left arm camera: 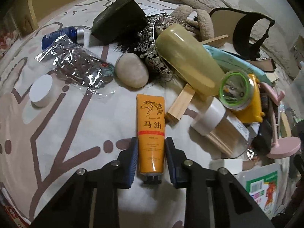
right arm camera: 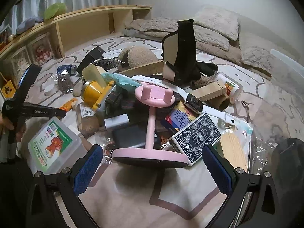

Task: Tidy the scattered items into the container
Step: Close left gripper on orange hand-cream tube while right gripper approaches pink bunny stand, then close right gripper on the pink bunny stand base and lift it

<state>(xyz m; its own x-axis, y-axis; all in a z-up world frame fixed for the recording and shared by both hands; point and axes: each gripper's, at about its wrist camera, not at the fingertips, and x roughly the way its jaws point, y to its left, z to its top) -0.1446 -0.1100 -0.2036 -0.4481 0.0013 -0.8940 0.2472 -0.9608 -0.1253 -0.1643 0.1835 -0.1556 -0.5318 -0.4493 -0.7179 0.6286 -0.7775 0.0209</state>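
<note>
An orange hand-cream tube [left arm camera: 151, 133] with a horse print lies on the patterned bed sheet, cap toward the camera. My left gripper [left arm camera: 151, 140] is shut on its lower half, with a blue pad against each side. The same orange tube [right arm camera: 68, 103] shows at the left of the right wrist view, beside the hand-held left gripper body [right arm camera: 28, 106]. My right gripper [right arm camera: 152, 149] hangs open over a heap of items, just in front of a pink stand [right arm camera: 152, 125] and a dark blue card deck [right arm camera: 197, 136]. Nothing sits between its pads.
Near the tube lie a crumpled clear bottle [left arm camera: 79, 70], a white cap [left arm camera: 40, 91], a blue jar [left arm camera: 60, 36], a pale stone [left arm camera: 132, 72], an olive cylinder [left arm camera: 188, 60] and a wooden block [left arm camera: 179, 104]. A clear plastic wall [right arm camera: 281, 87] rises at the right. A wooden shelf [right arm camera: 85, 22] backs the bed.
</note>
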